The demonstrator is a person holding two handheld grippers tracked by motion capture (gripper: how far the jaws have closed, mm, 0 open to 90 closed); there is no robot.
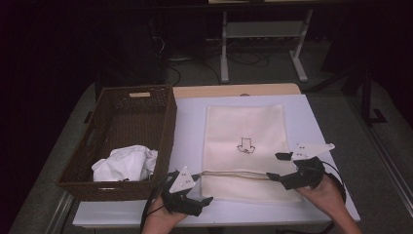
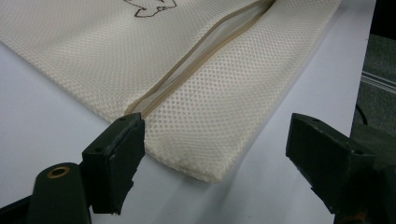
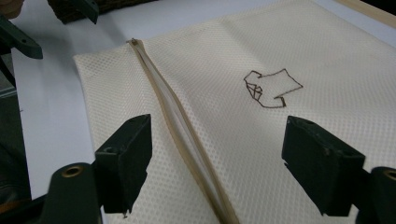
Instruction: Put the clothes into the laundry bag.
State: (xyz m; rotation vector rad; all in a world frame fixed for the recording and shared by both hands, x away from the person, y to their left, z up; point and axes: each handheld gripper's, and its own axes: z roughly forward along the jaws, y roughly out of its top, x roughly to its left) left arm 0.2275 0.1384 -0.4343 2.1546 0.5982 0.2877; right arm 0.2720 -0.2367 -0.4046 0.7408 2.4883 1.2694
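Note:
A cream mesh zip bag (image 1: 243,126) lies flat on the white table (image 1: 321,146), with a small outlined emblem (image 1: 246,145) on it. Its zipper (image 1: 234,174) runs across near the front edge and gapes slightly. My left gripper (image 1: 202,187) is open at the bag's front left corner. In the left gripper view that corner (image 2: 205,158) lies between the wide jaws of the left gripper (image 2: 215,135), untouched. My right gripper (image 1: 276,166) hovers open over the zipper's right end. In the right gripper view the right gripper (image 3: 217,128) straddles the zipper (image 3: 182,121), clear of it, and the zipper pull (image 3: 134,42) sits at the far end.
A brown wicker basket (image 1: 165,117) stands at the left of the table, holding a crumpled white cloth (image 1: 126,163). A wooden strip (image 1: 234,90) edges the table's far side. Beyond it are a dark floor, cables and a metal stand (image 1: 263,34).

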